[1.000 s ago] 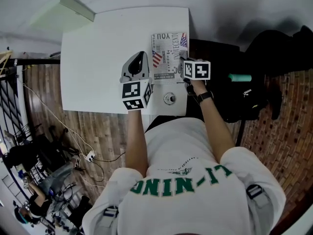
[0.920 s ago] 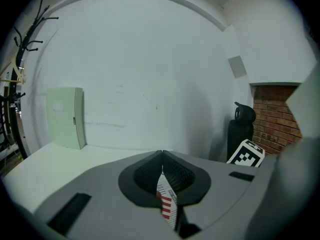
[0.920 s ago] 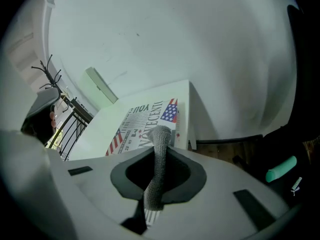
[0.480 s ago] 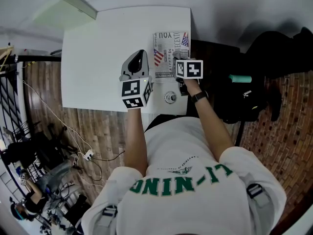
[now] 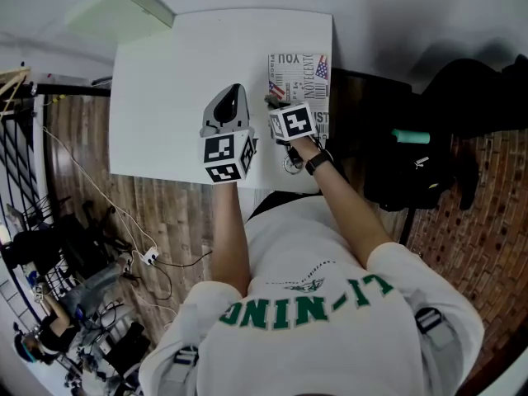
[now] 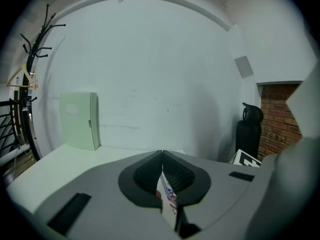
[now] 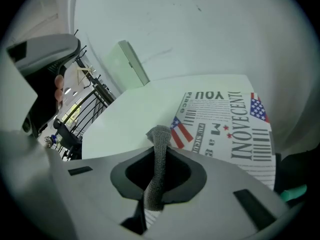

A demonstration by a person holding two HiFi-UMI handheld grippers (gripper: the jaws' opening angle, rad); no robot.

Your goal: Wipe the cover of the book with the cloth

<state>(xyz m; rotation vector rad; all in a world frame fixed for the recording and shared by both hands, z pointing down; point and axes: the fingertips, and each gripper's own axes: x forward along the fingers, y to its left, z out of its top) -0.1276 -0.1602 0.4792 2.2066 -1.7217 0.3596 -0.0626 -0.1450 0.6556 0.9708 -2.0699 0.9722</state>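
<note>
The book [image 5: 300, 79] lies flat at the far right of the white table [image 5: 181, 81], its cover printed with flags and black type [image 7: 235, 129]. My right gripper [image 5: 277, 103] hangs over the book's near left corner. It is shut on a grey cloth [image 7: 156, 179], which sticks up between the jaws [image 7: 160, 151]. My left gripper [image 5: 234, 97] hovers over bare table just left of the book, jaws shut [image 6: 162, 156]. A thin strip of flag print shows in the slit under its tips; I cannot tell whether it is held.
A pale green box [image 5: 142, 3] stands at the table's far left corner. A small round object [image 5: 289, 165] sits near the front edge by my right hand. A black chair [image 5: 462, 97] is beyond the table's right edge. Below lies wooden floor with cables.
My right gripper has carried the cloth leftward, from the book's near right part to its near left corner. The left gripper has stayed where it was.
</note>
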